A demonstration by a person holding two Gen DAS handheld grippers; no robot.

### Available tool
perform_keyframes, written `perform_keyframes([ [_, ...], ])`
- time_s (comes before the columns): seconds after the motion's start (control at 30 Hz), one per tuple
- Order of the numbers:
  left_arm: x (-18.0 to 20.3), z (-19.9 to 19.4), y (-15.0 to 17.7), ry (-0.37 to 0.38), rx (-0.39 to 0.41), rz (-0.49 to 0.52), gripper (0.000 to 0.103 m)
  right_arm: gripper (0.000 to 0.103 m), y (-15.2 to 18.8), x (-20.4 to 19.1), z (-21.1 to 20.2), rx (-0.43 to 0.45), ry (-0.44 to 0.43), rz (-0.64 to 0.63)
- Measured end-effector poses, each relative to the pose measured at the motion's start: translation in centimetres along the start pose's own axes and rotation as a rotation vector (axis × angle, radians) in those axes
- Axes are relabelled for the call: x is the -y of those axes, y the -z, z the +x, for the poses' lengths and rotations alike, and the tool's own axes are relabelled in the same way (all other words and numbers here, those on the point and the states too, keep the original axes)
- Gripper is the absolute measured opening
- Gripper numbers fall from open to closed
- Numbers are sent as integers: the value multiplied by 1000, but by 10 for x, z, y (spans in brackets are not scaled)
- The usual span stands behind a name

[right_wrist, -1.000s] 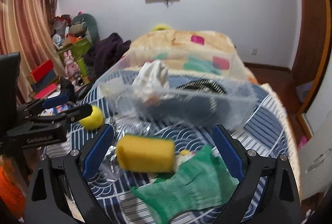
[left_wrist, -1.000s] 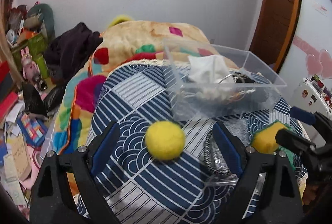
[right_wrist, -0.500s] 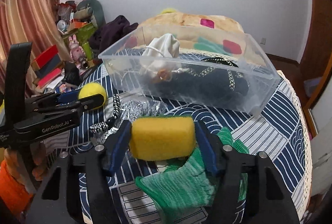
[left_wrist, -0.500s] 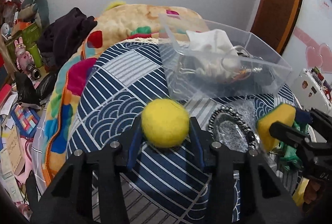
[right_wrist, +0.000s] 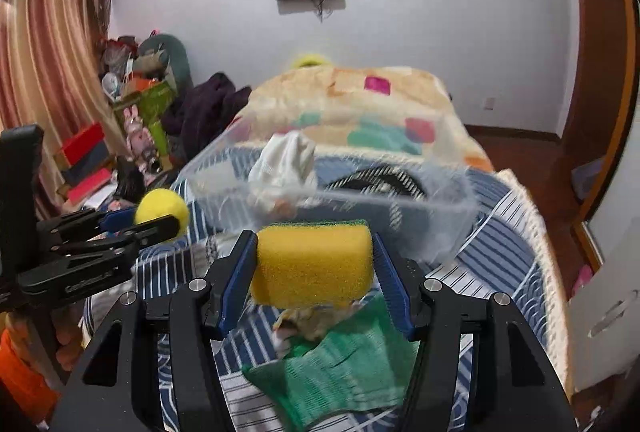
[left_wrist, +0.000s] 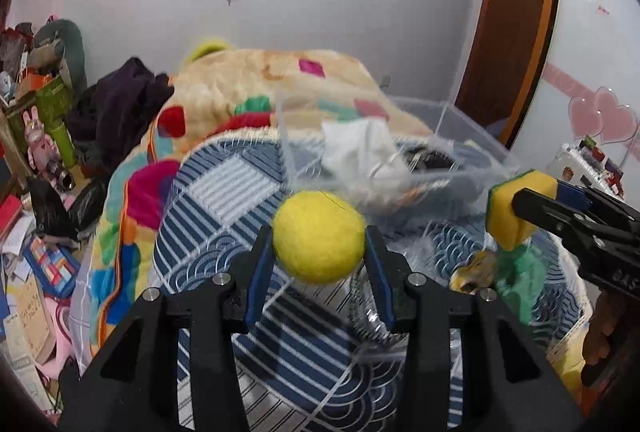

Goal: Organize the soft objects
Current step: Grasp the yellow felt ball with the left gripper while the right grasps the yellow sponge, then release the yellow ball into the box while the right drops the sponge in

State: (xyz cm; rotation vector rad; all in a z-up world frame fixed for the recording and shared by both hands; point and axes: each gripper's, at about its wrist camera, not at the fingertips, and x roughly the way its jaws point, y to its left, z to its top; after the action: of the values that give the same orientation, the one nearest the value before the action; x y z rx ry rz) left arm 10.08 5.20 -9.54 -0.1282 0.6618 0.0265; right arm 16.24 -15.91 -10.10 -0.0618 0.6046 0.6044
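My left gripper [left_wrist: 319, 244] is shut on a yellow felt ball [left_wrist: 319, 237] and holds it above the blue patterned bedspread [left_wrist: 224, 188]. My right gripper [right_wrist: 313, 264] is shut on a yellow sponge with a green scouring side [right_wrist: 313, 263], held above a green knitted glove [right_wrist: 344, 372]. A clear plastic bin [right_wrist: 440, 208] stands beyond both, holding a white cloth [right_wrist: 286, 164] and a dark item. In the left wrist view the sponge [left_wrist: 516, 208] shows at the right, the bin [left_wrist: 460, 136] behind the ball. The ball [right_wrist: 162, 210] shows at the left of the right wrist view.
A shiny silver pouch with a beaded strap [left_wrist: 368, 308] lies on the bedspread under the left gripper. A colourful blanket [left_wrist: 280, 80] and dark clothes [left_wrist: 120, 104] lie further back. Clutter [left_wrist: 36, 232] fills the floor at the left. A wooden door [left_wrist: 516, 12] is at the right.
Both grippers went from open to shut, the left on the ball and the right on the sponge. Both have lifted their objects off the bedspread toward the bin.
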Motion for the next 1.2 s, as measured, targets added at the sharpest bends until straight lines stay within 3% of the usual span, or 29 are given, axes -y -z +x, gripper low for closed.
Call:
perform_keyframes([
  [0.3, 15, -10, -36, 20, 90, 33, 44, 55, -28, 18, -15, 94, 60, 23],
  [0.53, 21, 13, -51, 7, 75, 51, 44, 55, -44, 25, -4, 104, 97, 26],
  [0.83, 25, 50, -51, -35, 15, 98, 44, 55, -53, 26, 37, 15, 81, 18],
  [1.2, 21, 73, -50, -12, -38, 67, 44, 57, -48, 15, 77, -126, 52, -43],
])
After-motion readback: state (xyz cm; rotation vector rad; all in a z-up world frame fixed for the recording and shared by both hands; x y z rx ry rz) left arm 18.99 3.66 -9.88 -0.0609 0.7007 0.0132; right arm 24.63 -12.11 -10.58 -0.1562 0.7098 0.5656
